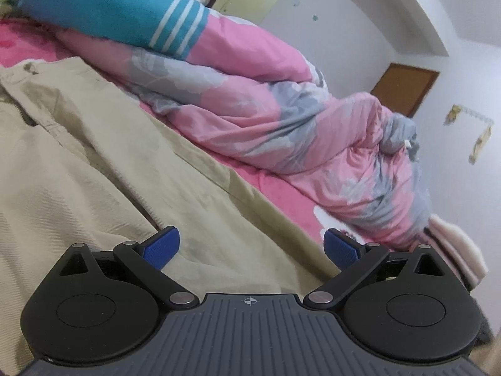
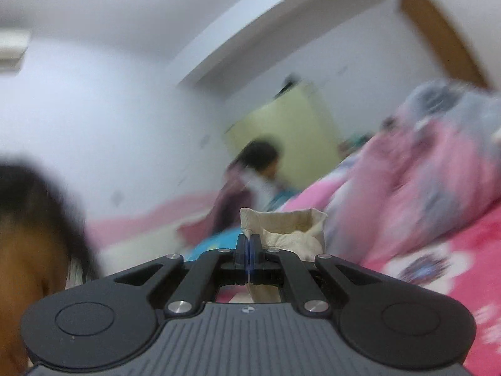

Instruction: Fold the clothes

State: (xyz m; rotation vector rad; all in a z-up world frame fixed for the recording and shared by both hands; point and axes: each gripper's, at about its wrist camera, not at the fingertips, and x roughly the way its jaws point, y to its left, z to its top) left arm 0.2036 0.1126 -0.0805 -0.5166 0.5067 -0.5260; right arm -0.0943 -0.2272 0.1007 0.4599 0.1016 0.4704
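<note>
Beige trousers [image 1: 94, 163] are spread on the bed [image 1: 281, 197], just beside the pink quilt [image 1: 266, 100]. The left tongs [image 1: 250, 247] are held wide apart above the cloth, with nothing between them. The right tongs [image 2: 247, 250] are pressed together on a beige hem [image 2: 281, 228], probably of the same garment, lifted off the bed. Only a thin edge is pinched, so it could slip out if it is pulled quickly, and the fold would be spoiled.

Left hand-held gripper [image 1: 251, 246], black linkage arms, blue ribbed pads [image 1: 161, 247], silver pivot screws, grey ridged body
</note>
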